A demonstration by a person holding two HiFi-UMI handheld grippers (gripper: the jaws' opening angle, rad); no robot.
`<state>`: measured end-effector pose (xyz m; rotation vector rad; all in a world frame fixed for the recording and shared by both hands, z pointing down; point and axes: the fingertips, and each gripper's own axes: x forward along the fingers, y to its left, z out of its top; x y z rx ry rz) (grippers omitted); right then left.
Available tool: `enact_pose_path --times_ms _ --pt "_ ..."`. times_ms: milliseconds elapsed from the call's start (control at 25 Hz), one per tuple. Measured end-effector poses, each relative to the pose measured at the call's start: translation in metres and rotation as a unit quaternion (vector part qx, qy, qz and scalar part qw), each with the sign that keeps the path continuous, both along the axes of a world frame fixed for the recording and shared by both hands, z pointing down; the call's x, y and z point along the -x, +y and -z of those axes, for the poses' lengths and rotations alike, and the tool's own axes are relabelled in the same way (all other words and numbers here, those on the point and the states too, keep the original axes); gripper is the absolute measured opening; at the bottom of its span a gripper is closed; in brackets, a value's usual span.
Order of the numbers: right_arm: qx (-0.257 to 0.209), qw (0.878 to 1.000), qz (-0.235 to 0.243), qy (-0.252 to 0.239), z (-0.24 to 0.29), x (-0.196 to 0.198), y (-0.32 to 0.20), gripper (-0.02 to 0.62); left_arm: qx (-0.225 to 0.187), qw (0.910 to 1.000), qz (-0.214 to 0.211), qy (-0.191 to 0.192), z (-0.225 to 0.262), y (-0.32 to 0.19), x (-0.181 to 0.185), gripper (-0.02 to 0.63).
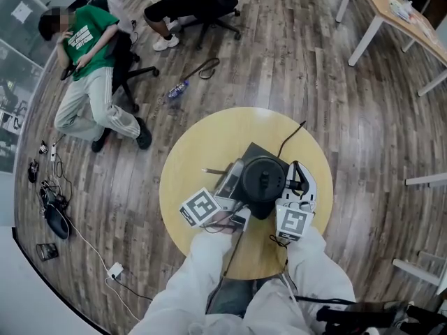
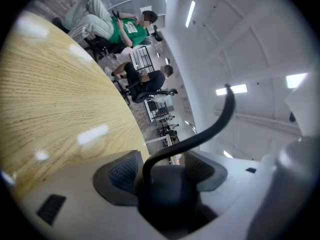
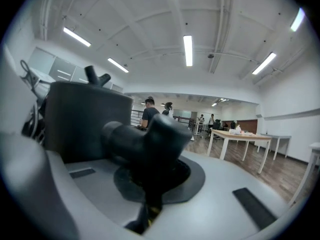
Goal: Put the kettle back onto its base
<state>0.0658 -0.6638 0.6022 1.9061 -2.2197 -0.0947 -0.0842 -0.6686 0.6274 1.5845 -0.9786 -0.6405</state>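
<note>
Your right gripper point(image 1: 292, 188) clamps the kettle point(image 1: 263, 180) by its handle, your left gripper point(image 2: 161, 170) pinches a black corded part point(image 2: 165, 191), and the kettle looks to be over its base point(image 1: 251, 151) at centre frame, so only seating and release seem left.

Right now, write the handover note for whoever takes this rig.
Left gripper: fingers shut on a black part with the cord rising behind it, likely the base.
Right gripper: shut on the kettle, by what looks like its handle.
Kettle is over the base, mid table; whether it is seated cannot be told.
Done: kettle lined up over the base.
Left: check that it sits flat, then let go.
</note>
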Motion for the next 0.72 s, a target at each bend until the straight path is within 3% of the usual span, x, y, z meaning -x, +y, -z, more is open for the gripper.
enact_pose_path --times_ms 120,360,560,720 --pt "-0.003 1.0 0.011 0.012 -0.002 0.003 0.003 0.012 0.006 0.9995 0.013 0.029 0.002 0.003 -0.001 0.285" --pt "0.01 1.0 0.02 -0.001 -0.004 0.004 0.0 0.014 -0.006 0.9994 0.011 0.032 0.002 0.005 0.002 0.285" --pt "0.028 0.999 0.02 -0.014 -0.008 0.005 0.009 0.02 -0.013 0.9995 0.025 0.014 -0.001 0.024 0.01 0.285" --pt "0.03 0.999 0.01 -0.021 -0.007 -0.002 0.019 0.069 -0.001 0.9984 0.019 -0.053 -0.01 0.043 0.02 0.285"
